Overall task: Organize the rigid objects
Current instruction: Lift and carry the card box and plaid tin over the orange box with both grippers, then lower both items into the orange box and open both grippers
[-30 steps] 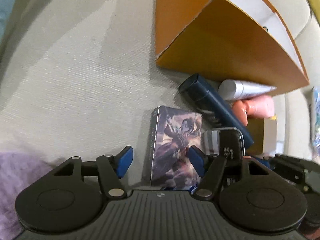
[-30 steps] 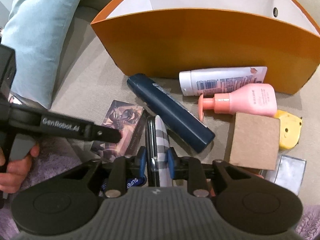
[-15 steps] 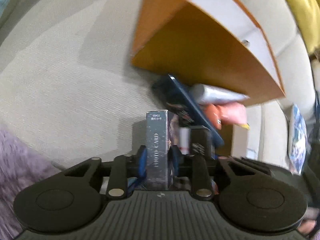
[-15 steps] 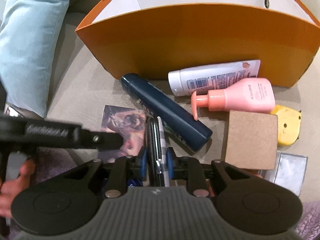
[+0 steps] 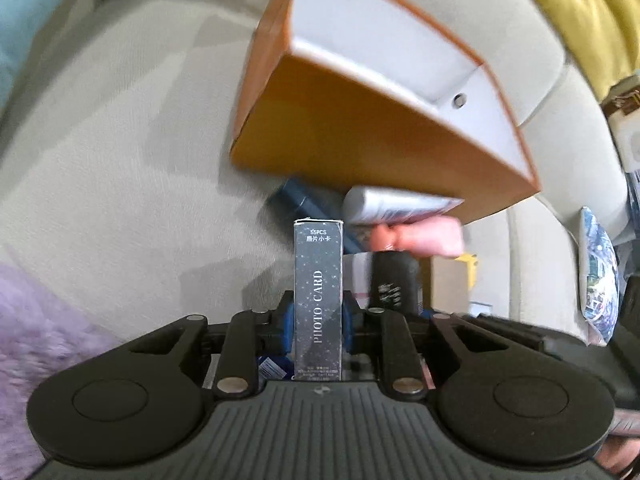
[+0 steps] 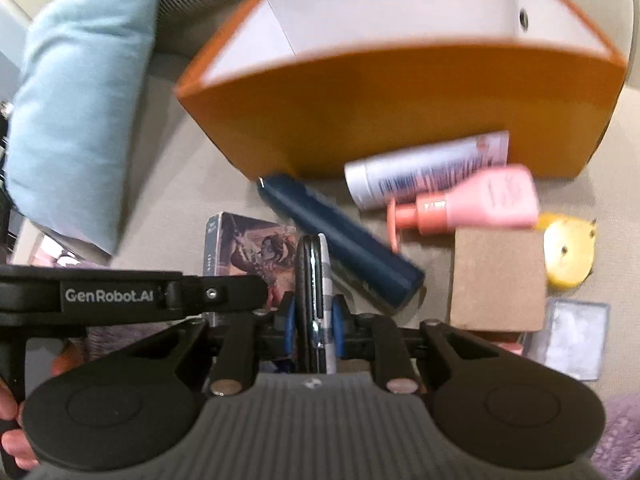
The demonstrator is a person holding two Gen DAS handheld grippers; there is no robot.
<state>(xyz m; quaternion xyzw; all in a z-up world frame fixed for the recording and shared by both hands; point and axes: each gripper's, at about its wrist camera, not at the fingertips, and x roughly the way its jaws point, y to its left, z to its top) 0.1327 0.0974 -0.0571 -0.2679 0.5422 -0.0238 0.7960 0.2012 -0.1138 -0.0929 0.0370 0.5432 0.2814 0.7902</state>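
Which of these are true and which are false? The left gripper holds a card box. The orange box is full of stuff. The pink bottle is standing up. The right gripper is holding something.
1. The left gripper holds the photo card box. True; its jaws are closing on it.
2. The orange box is full. False: its white inside shows nothing.
3. The pink pump bottle stands upright. False: it lies on its side.
4. The right gripper holds something. True: a thin black and white item.

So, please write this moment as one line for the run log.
left claw: closing on card box | right claw: shut on flat case | orange box: nothing seen inside
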